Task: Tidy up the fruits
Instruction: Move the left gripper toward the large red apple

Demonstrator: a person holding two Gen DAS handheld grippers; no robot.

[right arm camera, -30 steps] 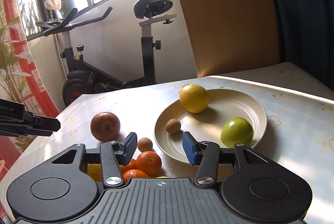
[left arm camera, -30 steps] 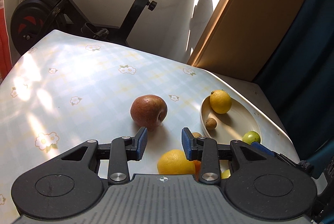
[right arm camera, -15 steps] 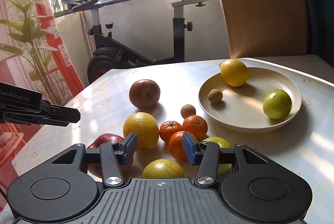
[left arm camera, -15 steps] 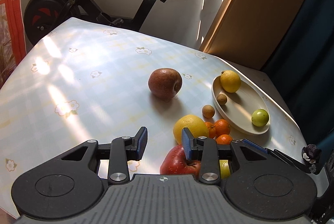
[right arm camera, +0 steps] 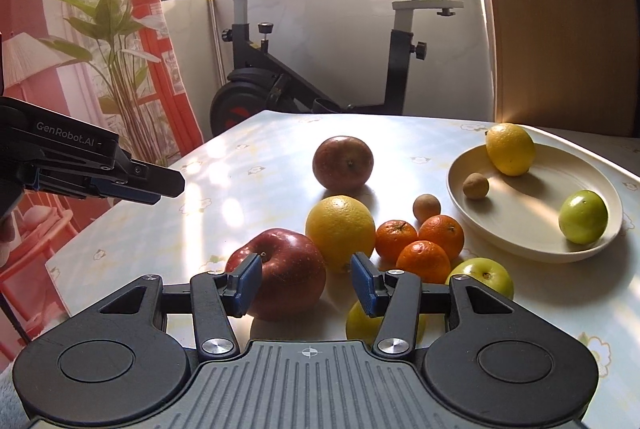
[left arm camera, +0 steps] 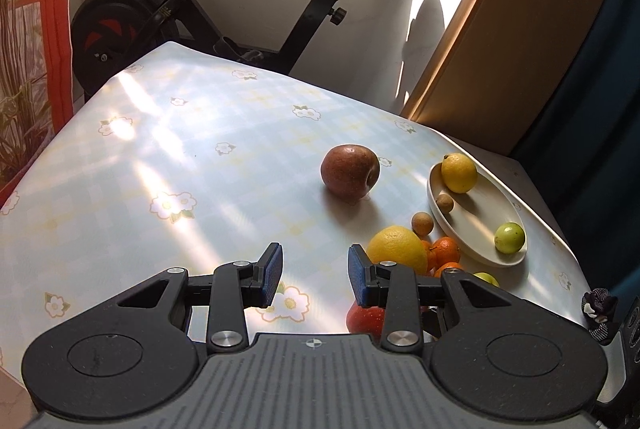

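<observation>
A cream plate (right arm camera: 536,241) is seen at about two o'clock in the right wrist view, on a table (right arm camera: 248,165) covered with a flowered cloth. A lemon (right arm camera: 510,149), a small brown fruit (right arm camera: 476,185) and a green fruit (right arm camera: 583,216) already lie on it. The remaining fruit is gathered on the cloth at nine o'clock from the plate: a brownish apple (right arm camera: 343,162) farthest off, a large orange (right arm camera: 340,228), three small tangerines (right arm camera: 423,261) touching one another, another small brown fruit (right arm camera: 426,206), a green apple (right arm camera: 482,275) and a red apple (right arm camera: 286,275) nearest the camera.

The right gripper (right arm camera: 306,284) is held just behind the red apple, its jaws spread and nothing pinched; the apple sits ahead of the blue pads, toward the left one, and contact cannot be confirmed. The left gripper (left arm camera: 314,276) is held over bare cloth at about ten o'clock from the pile, jaws likewise parted and empty.

The step in hand is judged to be the approach to the next fruit, most likely the red apple. The apple looks wider than the present gap, so the jaws would need to be opened further, brought down around its widest part and closed gently before it is carried to a free spot on the plate. Care would be needed not to nudge the orange touching it.
</observation>
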